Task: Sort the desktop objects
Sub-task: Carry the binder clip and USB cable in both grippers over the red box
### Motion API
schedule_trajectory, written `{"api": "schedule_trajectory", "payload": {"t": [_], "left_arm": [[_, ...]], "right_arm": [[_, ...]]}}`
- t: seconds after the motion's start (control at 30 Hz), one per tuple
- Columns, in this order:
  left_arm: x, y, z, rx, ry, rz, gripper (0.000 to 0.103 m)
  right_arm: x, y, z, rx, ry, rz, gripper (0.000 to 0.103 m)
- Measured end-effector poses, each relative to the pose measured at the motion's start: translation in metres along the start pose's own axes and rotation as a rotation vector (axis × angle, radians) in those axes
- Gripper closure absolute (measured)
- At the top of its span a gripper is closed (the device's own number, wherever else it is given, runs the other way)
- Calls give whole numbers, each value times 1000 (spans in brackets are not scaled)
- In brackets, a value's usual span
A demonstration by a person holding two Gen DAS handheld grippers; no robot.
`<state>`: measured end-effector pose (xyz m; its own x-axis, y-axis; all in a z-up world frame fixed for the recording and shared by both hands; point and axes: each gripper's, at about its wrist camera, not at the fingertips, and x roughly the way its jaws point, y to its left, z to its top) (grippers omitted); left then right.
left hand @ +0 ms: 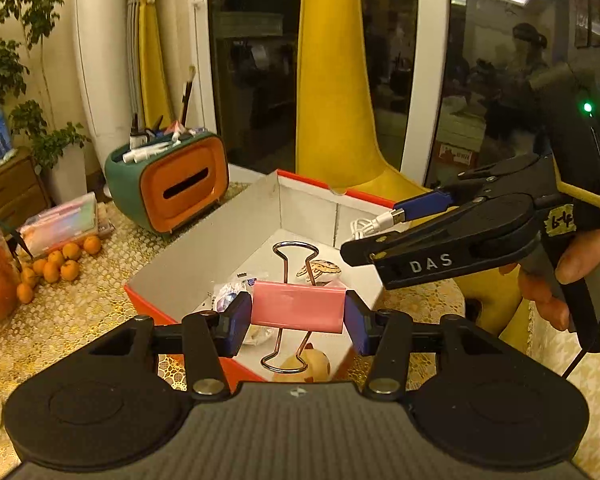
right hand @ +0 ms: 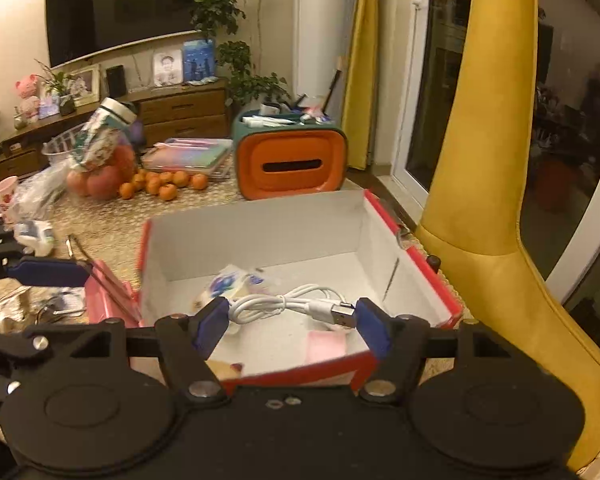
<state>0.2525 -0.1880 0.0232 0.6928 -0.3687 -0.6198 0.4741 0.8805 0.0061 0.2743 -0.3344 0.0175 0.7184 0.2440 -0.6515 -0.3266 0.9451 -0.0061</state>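
My left gripper (left hand: 298, 314) is shut on a pink binder clip (left hand: 298, 307) and holds it above the near corner of a red box with a white inside (left hand: 228, 236). In the right wrist view the same clip (right hand: 108, 294) shows at the left, beside the box (right hand: 260, 232). My right gripper (right hand: 290, 318) holds a coiled white USB cable (right hand: 288, 304) between its blue pads, over the box. The right gripper also shows in the left wrist view (left hand: 396, 228), with the cable's plug (left hand: 392, 216) at its tips. Small packets (right hand: 236, 284) and toys (left hand: 320, 270) lie in the box.
A green and orange tissue box holder (left hand: 176, 188) with pens stands behind the box. Oranges (left hand: 56, 266) and a plastic case (left hand: 60, 220) lie to the left on the lace tablecloth. A yellow chair (right hand: 496, 216) stands close at the right of the box.
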Motion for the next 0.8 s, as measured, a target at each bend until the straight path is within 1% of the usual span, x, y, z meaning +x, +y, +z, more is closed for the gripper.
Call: {"api": "schedule_trajectory", "payload": {"t": [0.13, 0.27, 0.43, 0.67, 0.8], "left_arm": [[24, 1, 8, 14, 34, 16, 55], [51, 3, 15, 16, 81, 13, 55], [80, 2, 19, 19, 131, 11, 55], [112, 5, 19, 4, 200, 16, 55], [122, 9, 19, -16, 230, 10, 55]], "right_arm": [[21, -7, 10, 11, 27, -9, 34], [46, -11, 18, 20, 63, -13, 34], [80, -15, 26, 11, 111, -55, 34], [122, -19, 34, 2, 185, -79, 34], [140, -19, 37, -1, 228, -87, 34]]}}
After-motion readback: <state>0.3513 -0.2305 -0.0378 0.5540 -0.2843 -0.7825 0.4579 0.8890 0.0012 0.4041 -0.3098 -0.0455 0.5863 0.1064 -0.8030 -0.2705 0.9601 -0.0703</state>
